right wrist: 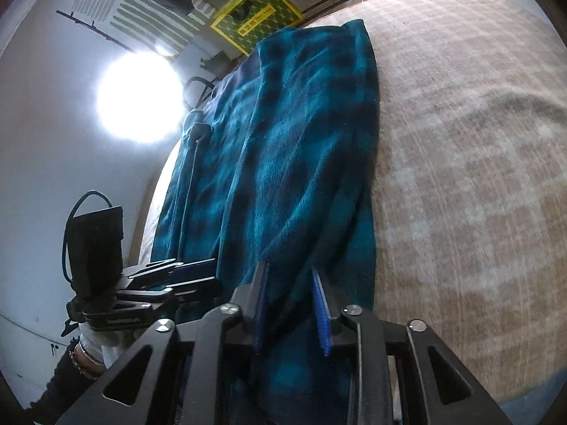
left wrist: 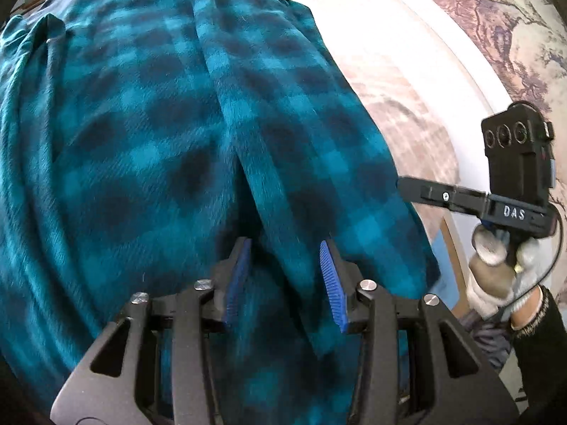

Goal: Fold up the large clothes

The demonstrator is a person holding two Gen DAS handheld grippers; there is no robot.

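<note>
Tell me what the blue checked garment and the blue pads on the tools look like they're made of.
Checked garment: soft brushed fleece or flannel, probably; fuzzy matte nap, blurred check edges, limp folds. Pads: likely rubber or soft plastic; matte blue with fine ridges, on black hard-plastic fingers.

Teal plaid garment (left wrist: 170,134) between blue pads (left wrist: 333,283)

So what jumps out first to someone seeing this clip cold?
The teal and dark checked garment fills both views, spread lengthwise on a pale patterned bedcover. Both blue-padded grippers, left and right, straddle folds at its near end. A glaring white light shows left, above the garment.
</note>
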